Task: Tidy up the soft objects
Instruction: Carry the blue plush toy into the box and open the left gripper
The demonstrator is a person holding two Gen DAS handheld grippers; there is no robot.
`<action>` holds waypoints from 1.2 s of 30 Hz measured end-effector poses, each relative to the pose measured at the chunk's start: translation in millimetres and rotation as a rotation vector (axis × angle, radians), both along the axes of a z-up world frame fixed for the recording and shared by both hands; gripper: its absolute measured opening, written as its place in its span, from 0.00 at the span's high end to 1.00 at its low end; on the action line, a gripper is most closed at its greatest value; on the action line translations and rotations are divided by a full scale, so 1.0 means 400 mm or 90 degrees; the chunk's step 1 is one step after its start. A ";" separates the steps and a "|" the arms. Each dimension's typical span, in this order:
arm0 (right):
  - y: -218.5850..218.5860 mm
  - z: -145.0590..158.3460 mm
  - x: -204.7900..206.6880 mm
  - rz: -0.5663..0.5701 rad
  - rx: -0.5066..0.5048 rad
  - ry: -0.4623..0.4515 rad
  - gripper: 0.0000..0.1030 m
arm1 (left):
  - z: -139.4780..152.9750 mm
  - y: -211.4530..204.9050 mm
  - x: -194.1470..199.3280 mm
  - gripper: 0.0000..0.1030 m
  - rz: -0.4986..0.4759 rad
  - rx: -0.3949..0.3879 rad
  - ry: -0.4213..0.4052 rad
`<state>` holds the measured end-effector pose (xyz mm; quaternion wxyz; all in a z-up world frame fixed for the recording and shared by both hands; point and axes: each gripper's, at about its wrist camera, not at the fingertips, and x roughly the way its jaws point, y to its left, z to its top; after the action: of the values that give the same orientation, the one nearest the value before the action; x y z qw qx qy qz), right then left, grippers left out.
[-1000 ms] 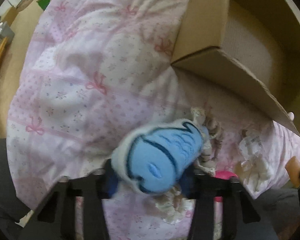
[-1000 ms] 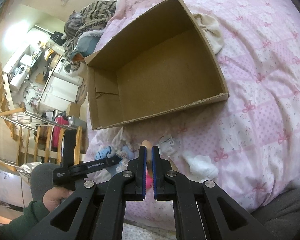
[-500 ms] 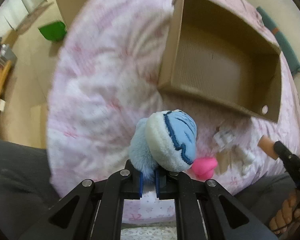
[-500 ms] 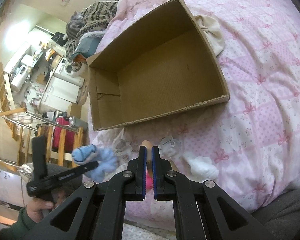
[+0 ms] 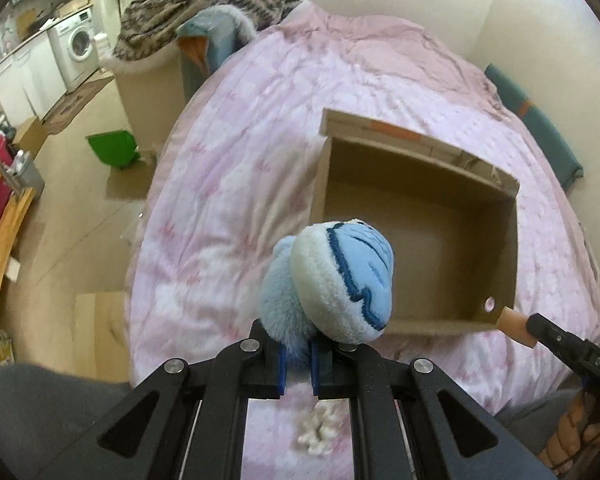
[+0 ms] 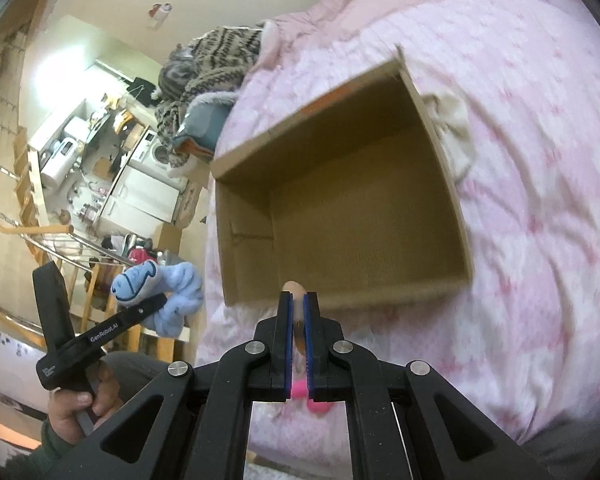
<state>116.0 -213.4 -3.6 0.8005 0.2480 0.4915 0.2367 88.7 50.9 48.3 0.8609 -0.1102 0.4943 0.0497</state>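
Left gripper [image 5: 298, 362] clamping blue plush toy [image 5: 332, 280] by furry tail end, holding it aloft near front edge of open cardboard box [image 5: 500, 264] on pink duvet [image 5: 228, 184], likely for dropping in; right gripper [image 6: 298, 320] pinching small tan soft piece [image 6: 298, 300] between closed blue pads, hovering at box's near wall, probably awaiting its turn

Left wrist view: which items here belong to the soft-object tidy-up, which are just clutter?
Job:
blue plush toy, held in left gripper
cardboard box, nothing visible inside
peach-coloured piece in right gripper
white fluffy bit on the bedspread

Clutter:
green bin
washing machine
patterned blanket pile
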 end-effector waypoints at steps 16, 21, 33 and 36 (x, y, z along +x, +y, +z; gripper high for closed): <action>0.045 -0.104 0.150 -0.011 -0.060 0.003 0.93 | -0.107 -0.103 0.164 0.92 -0.072 0.032 -0.017; 0.072 -0.139 0.153 0.011 -0.099 0.012 0.93 | -0.151 -0.134 0.190 0.92 -0.089 0.030 -0.004; 0.076 -0.185 0.162 0.013 -0.122 0.038 0.93 | -0.204 -0.178 0.192 0.92 -0.141 0.068 -0.013; 0.077 -0.190 0.169 0.013 -0.121 0.046 0.93 | -0.207 -0.184 0.193 0.92 -0.145 0.076 -0.015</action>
<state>183.6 -182.4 -79.6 0.7999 0.1744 0.5426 0.1880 165.9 -22.8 -34.6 0.8718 -0.0028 0.4895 -0.0202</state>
